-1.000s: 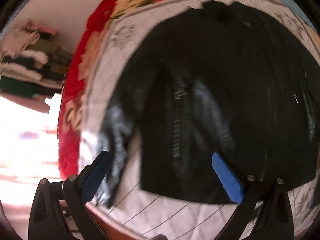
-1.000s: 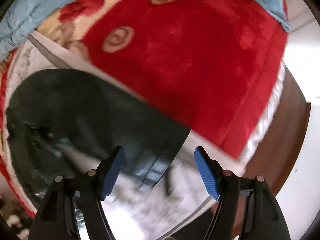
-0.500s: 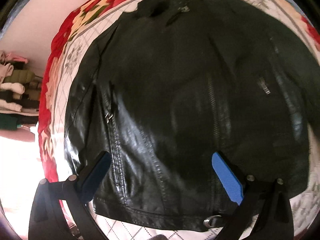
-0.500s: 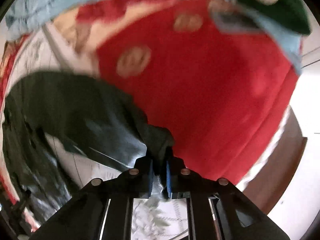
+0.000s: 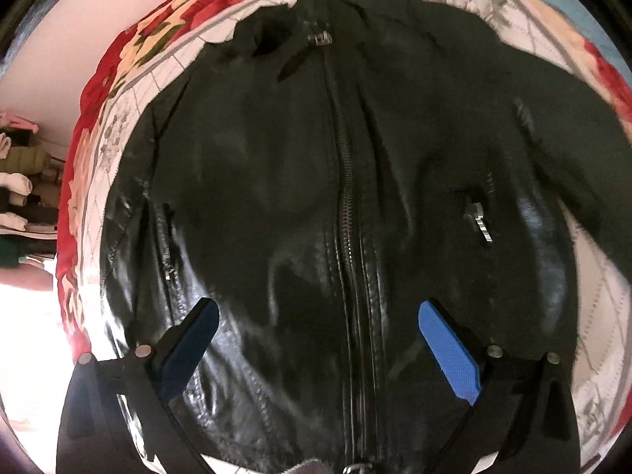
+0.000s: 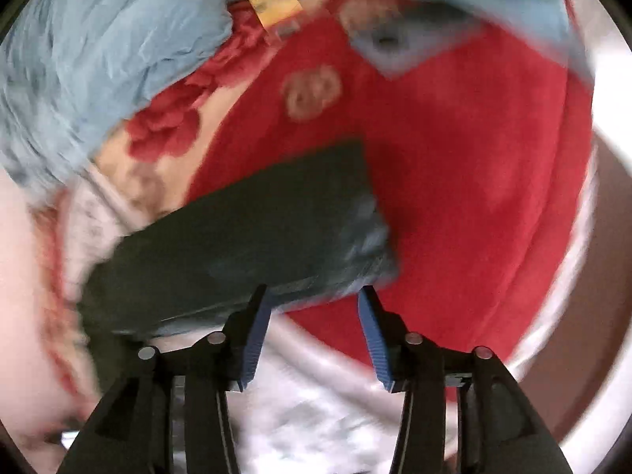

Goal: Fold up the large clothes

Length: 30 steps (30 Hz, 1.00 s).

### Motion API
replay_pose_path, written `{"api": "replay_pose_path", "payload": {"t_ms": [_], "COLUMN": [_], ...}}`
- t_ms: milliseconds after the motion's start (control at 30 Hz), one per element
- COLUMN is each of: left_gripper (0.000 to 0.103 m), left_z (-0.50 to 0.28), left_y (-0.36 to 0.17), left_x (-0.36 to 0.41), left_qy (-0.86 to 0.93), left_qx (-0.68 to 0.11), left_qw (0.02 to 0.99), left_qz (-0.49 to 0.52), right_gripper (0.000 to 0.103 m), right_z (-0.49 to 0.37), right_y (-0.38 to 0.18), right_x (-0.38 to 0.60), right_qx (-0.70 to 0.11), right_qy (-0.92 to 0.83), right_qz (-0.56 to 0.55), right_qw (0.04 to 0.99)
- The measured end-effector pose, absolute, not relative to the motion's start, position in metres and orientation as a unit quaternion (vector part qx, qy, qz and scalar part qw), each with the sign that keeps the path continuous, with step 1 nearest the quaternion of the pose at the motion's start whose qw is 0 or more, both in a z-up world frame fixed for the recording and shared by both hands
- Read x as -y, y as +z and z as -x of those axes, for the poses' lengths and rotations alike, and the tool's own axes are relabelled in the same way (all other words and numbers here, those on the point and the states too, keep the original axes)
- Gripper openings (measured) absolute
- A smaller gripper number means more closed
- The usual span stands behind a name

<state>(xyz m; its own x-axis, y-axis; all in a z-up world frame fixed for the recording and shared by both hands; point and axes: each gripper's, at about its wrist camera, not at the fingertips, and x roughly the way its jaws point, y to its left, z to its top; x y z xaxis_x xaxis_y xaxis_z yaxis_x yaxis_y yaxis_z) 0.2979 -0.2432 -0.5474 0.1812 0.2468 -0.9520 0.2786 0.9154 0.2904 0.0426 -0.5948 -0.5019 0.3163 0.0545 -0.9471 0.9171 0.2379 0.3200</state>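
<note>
A black leather jacket (image 5: 276,181) lies front up on a white quilted cover (image 5: 600,276), zipper running down its middle, collar at the far end. My left gripper (image 5: 316,335) is open and empty above the jacket's lower hem area. In the right wrist view one black sleeve (image 6: 252,237) lies stretched out across the red blanket (image 6: 474,166). My right gripper (image 6: 314,335) is open and empty, its fingertips just short of the sleeve's cuff end. The view is blurred.
A light blue cloth (image 6: 98,59) lies bunched at the bed's far side. Folded clothes (image 5: 19,181) are stacked on shelves at the left. The bed's brown wooden edge (image 6: 584,375) shows at the right.
My right gripper was shut on the sleeve's cuff half a second ago; it has now opened and the sleeve lies stretched out. My left gripper has moved over the jacket's middle, staying open.
</note>
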Motion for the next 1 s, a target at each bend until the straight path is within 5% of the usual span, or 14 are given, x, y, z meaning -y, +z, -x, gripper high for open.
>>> {"api": "replay_pose_path", "payload": {"t_ms": [200, 300, 467, 500, 533, 600, 1000], "left_gripper": [0.103, 0.103, 0.103, 0.103, 0.103, 0.103, 0.103], "left_z": [-0.305, -0.309, -0.321, -0.324, -0.328, -0.337, -0.36], "left_y": [-0.576, -0.582, -0.577, -0.576, -0.574, -0.571, -0.522], "left_x": [0.244, 0.245, 0.25, 0.251, 0.251, 0.25, 0.227], "left_qy": [-0.004, -0.002, -0.005, -0.003, -0.001, 0.003, -0.002], "left_qx": [-0.658, -0.664, -0.665, -0.664, -0.663, -0.661, -0.642], "left_qw": [0.724, 0.721, 0.722, 0.723, 0.725, 0.73, 0.757], "left_qz": [-0.205, -0.197, -0.191, -0.192, -0.188, -0.177, -0.123], "right_gripper": [0.052, 0.06, 0.057, 0.044, 0.01, 0.006, 0.005], "right_z": [-0.022, -0.03, -0.064, -0.07, -0.082, -0.091, -0.194], "right_y": [-0.6, -0.607, -0.619, -0.619, -0.619, -0.615, -0.436], "right_x": [0.575, 0.577, 0.583, 0.585, 0.586, 0.59, 0.542], "right_qx": [-0.354, -0.274, -0.21, -0.208, -0.207, -0.213, -0.28], "right_qy": [-0.315, -0.302, -0.254, -0.249, -0.241, -0.236, -0.207], "right_qz": [-0.673, -0.692, -0.7, -0.7, -0.697, -0.695, -0.554], "right_qw": [0.568, 0.596, 0.633, 0.636, 0.643, 0.645, 0.756]}}
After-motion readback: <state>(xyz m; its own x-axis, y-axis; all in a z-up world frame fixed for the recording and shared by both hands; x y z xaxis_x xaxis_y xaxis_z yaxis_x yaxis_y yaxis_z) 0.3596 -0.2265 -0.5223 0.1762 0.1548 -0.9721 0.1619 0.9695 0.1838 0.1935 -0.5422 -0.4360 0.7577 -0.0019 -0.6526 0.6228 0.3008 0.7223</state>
